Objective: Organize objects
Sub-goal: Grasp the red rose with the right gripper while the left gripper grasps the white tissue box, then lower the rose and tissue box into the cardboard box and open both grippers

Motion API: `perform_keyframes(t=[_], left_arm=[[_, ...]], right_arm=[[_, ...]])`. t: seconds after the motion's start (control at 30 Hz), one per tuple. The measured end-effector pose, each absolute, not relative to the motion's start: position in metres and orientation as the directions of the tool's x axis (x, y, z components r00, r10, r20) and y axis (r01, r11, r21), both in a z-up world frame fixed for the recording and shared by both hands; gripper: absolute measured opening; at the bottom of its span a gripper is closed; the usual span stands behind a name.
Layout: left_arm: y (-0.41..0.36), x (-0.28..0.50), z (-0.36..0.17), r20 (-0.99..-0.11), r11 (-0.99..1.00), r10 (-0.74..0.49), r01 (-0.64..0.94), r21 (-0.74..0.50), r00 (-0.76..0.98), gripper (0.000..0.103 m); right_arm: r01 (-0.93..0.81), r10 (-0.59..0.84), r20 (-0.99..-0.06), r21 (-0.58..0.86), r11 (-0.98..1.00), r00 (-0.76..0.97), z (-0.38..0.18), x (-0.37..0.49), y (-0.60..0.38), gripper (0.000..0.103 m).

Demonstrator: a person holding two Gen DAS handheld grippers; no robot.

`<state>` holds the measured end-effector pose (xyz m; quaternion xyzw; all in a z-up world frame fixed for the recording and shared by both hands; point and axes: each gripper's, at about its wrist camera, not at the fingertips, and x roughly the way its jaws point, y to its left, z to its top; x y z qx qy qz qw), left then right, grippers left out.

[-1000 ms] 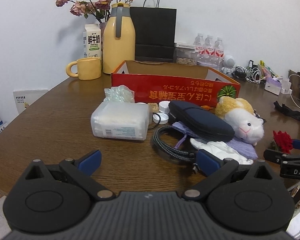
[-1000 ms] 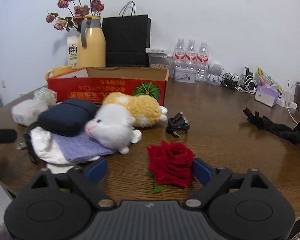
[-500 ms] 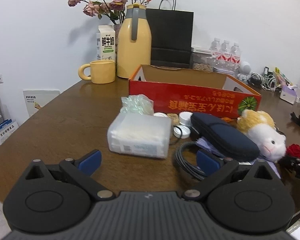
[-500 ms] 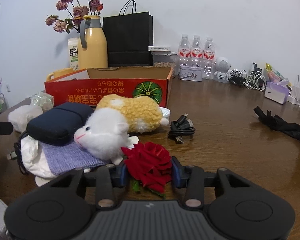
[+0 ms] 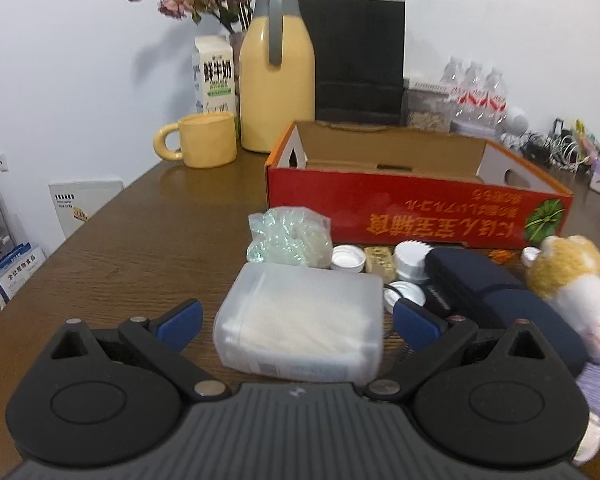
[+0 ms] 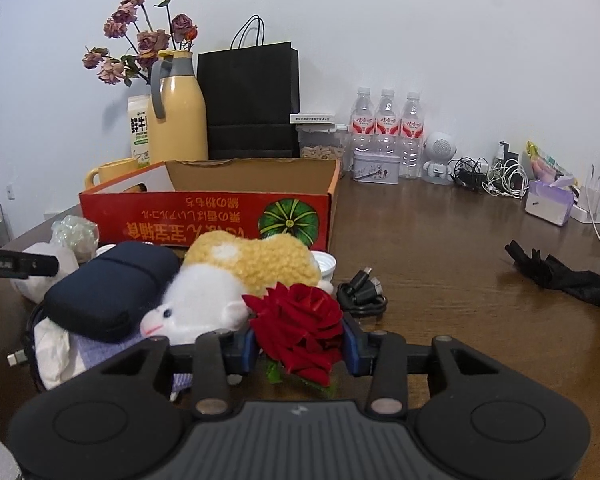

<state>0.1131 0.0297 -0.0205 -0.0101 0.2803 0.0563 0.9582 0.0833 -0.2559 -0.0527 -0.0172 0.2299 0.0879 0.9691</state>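
Gripping a red rose (image 6: 300,330) between its blue pads, the right gripper (image 6: 299,350) had just closed its jaws on the bloom and held it near the camera, in front of the plush toy (image 6: 236,280). The toy lay against a dark blue zip case (image 6: 108,288), with a black coiled cable (image 6: 362,298) just right of it on the wooden table (image 6: 460,280). Beyond them stood the red cardboard box (image 6: 204,220), open at the top.

The left gripper (image 5: 296,322) stood with its jaws spread wide, one pad on either side of a clear plastic box of white swabs (image 5: 300,320) and neither pad touching it. Just beyond that box lay a crinkled clear bag (image 5: 288,236) and some white bottle caps (image 5: 348,258). Farther left, a yellow mug (image 5: 204,146) sat beside a yellow flask (image 5: 276,76).
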Motion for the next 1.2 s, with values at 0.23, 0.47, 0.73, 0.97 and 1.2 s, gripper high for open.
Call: perform_keyframes(t=[0.23,0.47,0.73,0.97,1.2], left_arm=[[0.036,0.127,-0.030,-0.581,0.996,0.052,-0.087,-0.033,0.812,0.098],[0.038,0.118,-0.027,-0.553,0.995,0.037,-0.080,-0.054,0.833,0.086],[0.031,0.098,-0.009,-0.455,0.998,0.024,-0.051,-0.048,0.890,0.085],[0.016,0.107,0.024,-0.347,1.000,0.000,-0.008,-0.020,0.938,0.085],[0.001,0.152,0.049,-0.272,1.000,0.000,-0.002,-0.006,0.962,0.085]], right_arm=[[-0.170,0.152,-0.455,0.002,0.985,0.877,-0.052,0.091,-0.251,0.039],[-0.173,0.153,-0.451,-0.004,0.985,0.880,-0.051,0.088,-0.247,0.039],[-0.187,0.163,-0.421,-0.016,0.982,0.892,-0.040,0.087,-0.243,0.039],[-0.225,0.197,-0.358,-0.036,0.974,0.913,-0.019,0.108,-0.232,0.039],[-0.274,0.246,-0.279,-0.069,0.959,0.929,0.011,0.156,-0.205,0.039]])
